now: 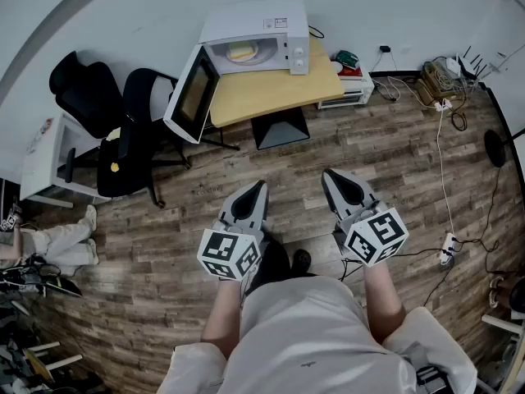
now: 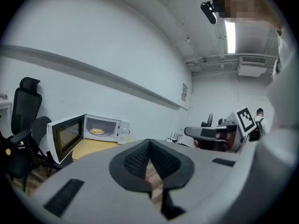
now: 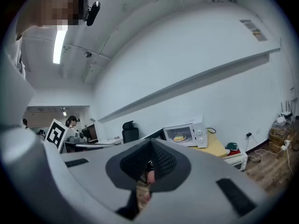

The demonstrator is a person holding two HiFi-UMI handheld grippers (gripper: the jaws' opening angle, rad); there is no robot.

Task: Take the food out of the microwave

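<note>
Currently the person stands on the wood floor (image 1: pixel 410 162), well apart from the table (image 1: pixel 271 89) against the white wall, with both tools held out in front and pointing towards it. The left gripper (image 1: pixel 261 185) has its jaws pressed together with nothing between them; through the small gap behind the meeting tips only floor boards show. The right gripper (image 1: pixel 328 173) is likewise closed all the way and holds nothing. The two sit side by side, apart from each other, each with its marker cube nearest the body. On the far left end of the table stands the white microwave (image 1: pixel 279 23), its door (image 1: pixel 193 95) swung wide open to the left, past the table edge. Inside, on the pale plate (image 1: pixel 261 52), lies the food (image 1: pixel 240 52), a flat yellow piece; neither tool is near it. Two black office chairs (image 1: pixel 123 130) stand to the left of the table, just beside the open door.
</note>
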